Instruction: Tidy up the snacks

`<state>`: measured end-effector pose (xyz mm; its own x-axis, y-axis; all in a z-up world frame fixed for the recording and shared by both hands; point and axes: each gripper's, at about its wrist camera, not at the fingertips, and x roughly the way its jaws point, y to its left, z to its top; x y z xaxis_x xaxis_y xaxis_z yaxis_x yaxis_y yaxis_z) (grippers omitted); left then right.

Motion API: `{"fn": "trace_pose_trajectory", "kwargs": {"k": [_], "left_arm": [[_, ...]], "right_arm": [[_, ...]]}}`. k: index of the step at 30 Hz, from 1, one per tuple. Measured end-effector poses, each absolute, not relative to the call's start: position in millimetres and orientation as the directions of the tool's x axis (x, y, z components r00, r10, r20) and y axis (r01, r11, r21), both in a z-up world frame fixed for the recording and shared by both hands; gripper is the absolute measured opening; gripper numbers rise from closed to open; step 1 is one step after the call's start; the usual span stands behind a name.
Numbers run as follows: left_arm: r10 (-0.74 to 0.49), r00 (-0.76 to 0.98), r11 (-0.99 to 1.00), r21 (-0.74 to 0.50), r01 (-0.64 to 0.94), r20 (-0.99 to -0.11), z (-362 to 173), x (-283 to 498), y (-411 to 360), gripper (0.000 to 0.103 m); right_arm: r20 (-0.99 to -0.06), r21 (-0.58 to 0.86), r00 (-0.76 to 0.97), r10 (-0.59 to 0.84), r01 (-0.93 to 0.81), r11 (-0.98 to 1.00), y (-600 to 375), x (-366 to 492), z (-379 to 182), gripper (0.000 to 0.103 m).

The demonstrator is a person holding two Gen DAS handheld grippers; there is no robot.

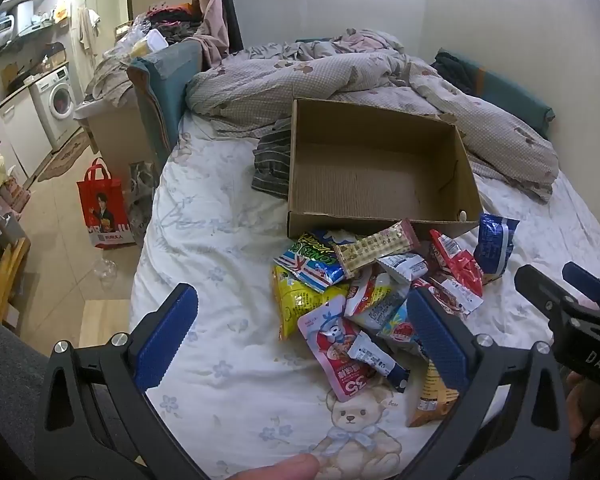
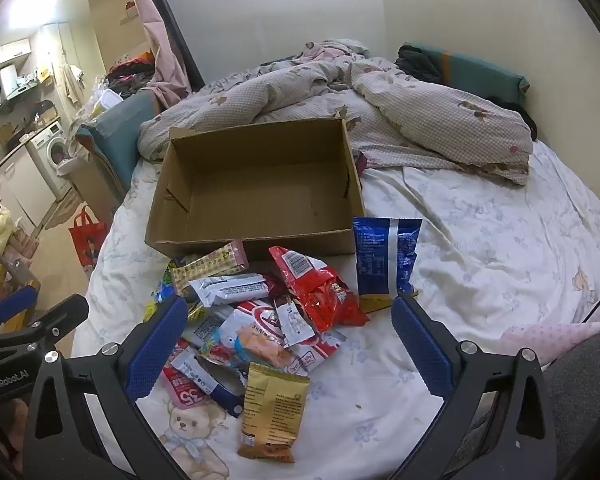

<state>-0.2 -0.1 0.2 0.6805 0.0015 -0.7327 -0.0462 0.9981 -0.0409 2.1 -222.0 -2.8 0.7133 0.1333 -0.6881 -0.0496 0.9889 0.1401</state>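
Cluttered bedroom, with a white floral bedsheet (image 2: 480, 240) carrying everything. Open brown cardboard box (image 2: 260, 184) sitting mid-bed with nothing inside, mouth up, apparently waiting to receive. Loose heap of foil snack packets (image 2: 268, 320) piled right against the box's near wall, probably dumped there for a short carry. Blue foil packet (image 2: 386, 256) leaning by the box's near right corner; crinkled red packet (image 2: 320, 292) topping the heap; gold-tan packet (image 2: 272, 412) lying nearest the bed's front edge.

Left gripper (image 1: 304, 344) hovering with jaws spread wide, holding nothing, pink pouch (image 1: 340, 356) just ahead between the blue pads. Right gripper (image 2: 284, 344) likewise agape and unladen, heap straddled between its fingers, gold-tan packet closest.
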Motion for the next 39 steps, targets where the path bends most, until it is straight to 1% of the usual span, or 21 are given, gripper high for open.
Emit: {"fn": "trace_pose_trajectory", "kwargs": {"k": [39], "left_arm": [[0.003, 0.684, 0.999, -0.034, -0.041, -0.729, 1.5, -0.2, 0.0, 0.103]], "right_arm": [[-0.691, 0.145, 0.71, 0.139, -0.052, 0.988, -222.6, 2.8, -4.2, 0.103]]}}
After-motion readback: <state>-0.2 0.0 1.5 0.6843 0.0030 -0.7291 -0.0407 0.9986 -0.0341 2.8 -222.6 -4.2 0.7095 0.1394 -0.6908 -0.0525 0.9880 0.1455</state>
